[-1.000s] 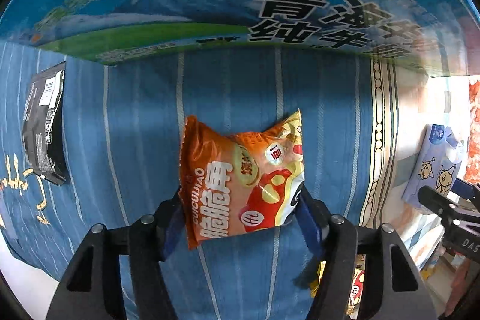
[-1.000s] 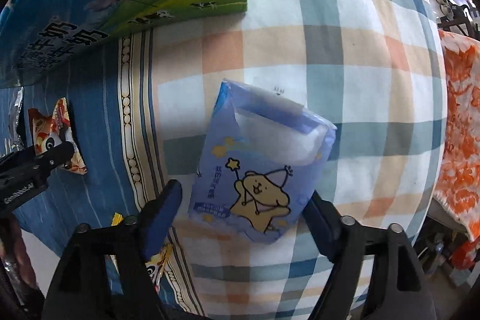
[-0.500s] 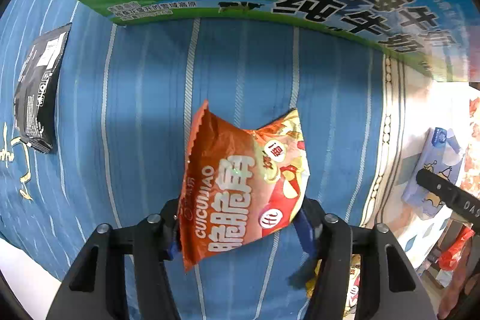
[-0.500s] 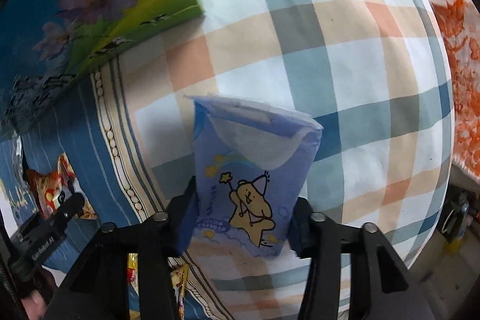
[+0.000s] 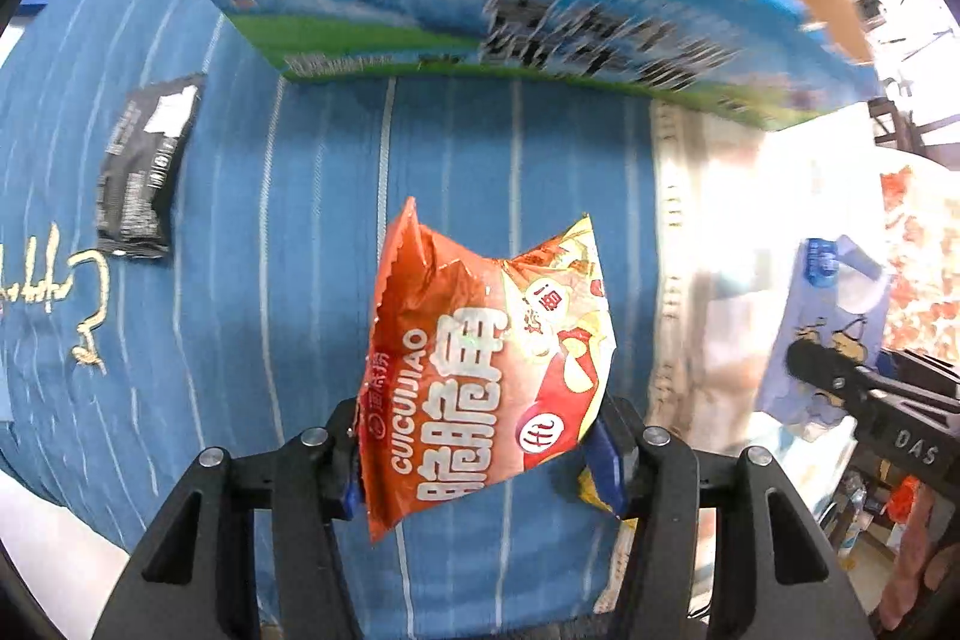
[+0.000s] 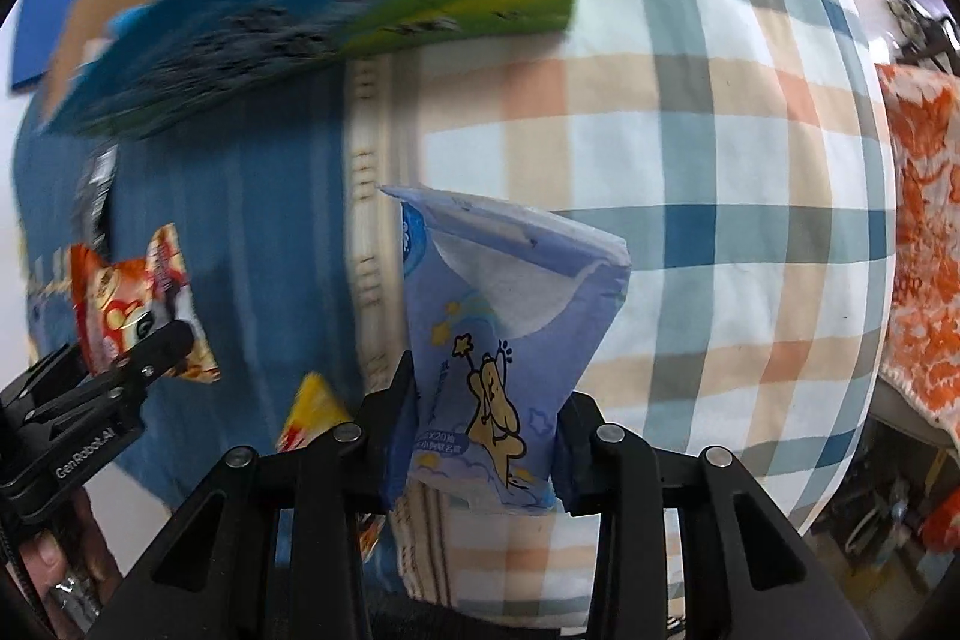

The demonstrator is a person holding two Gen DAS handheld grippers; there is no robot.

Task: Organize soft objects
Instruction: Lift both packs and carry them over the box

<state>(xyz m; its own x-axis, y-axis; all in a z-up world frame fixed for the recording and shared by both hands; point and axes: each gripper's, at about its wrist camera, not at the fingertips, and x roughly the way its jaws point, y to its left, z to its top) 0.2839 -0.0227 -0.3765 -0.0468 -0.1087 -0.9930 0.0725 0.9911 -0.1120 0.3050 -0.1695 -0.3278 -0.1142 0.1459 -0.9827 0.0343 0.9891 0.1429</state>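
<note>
Left claw (image 5: pixel 480 451): closed on the lower part of an orange snack bag (image 5: pixel 489 370), one finger pressed against each side. The bag stands up out of the claw, crumpled, lifted clear of the blue striped cloth (image 5: pixel 270 280) beneath it. A yellow packet (image 5: pixel 594 493) lies on the cloth just beside the claw's right finger. A black packet (image 5: pixel 144 172) lies flat on the cloth, well off to the left and ahead of the claw. A blue printed carton (image 5: pixel 510 34) stands ahead of the claw, blurred.

Right claw (image 6: pixel 480 451): closed on the lower part of a lilac tissue pack (image 6: pixel 504 340) printed with a cartoon dog, both fingers squeezing its sides inward. The pack stands upright in the claw above the plaid cloth (image 6: pixel 720 160). An orange patterned cloth (image 6: pixel 918 232) sits far to the right of this claw. The left claw with its bag appears to the left.
</note>
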